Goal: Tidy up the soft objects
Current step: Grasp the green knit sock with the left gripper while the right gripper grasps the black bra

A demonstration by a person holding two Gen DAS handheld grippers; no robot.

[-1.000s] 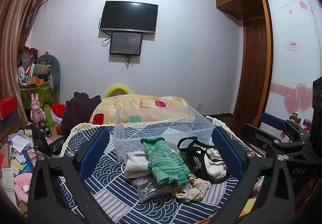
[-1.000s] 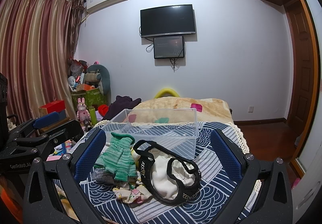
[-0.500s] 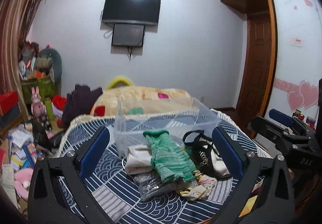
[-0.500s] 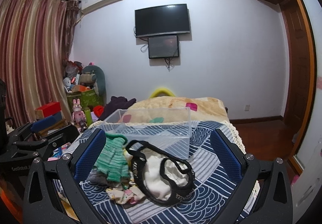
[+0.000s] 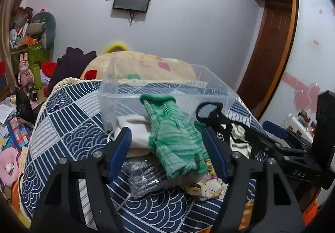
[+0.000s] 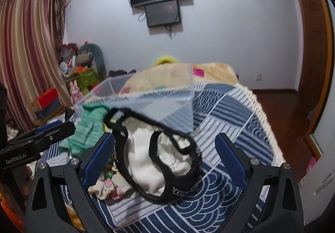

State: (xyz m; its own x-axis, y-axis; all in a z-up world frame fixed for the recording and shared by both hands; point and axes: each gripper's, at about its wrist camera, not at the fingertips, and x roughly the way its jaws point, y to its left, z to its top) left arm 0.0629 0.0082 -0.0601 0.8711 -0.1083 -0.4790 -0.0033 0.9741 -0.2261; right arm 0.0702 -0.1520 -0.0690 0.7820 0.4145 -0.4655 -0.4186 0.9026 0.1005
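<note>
A pile of soft things lies on the blue patterned cloth (image 5: 69,128) in front of a clear plastic box (image 5: 129,96). A green knitted glove (image 5: 175,138) lies on top, over a white folded cloth (image 5: 136,130) and a grey bagged item (image 5: 144,174). My left gripper (image 5: 167,151) is open, its blue pads either side of the glove. A black strappy garment (image 6: 155,151) lies on a white cloth (image 6: 146,168). My right gripper (image 6: 165,161) is open around them. The glove (image 6: 88,130) and box (image 6: 146,103) show there too.
Small patterned socks (image 5: 207,184) lie at the pile's front. A beige blanket (image 5: 142,65) lies behind the box. Cluttered toys and boxes (image 5: 25,69) stand at the left. A wooden door (image 5: 270,50) is at the right.
Both grippers moved forward and down toward the pile. The left now brackets the green glove, the right brackets the black garment. Both stay open.
</note>
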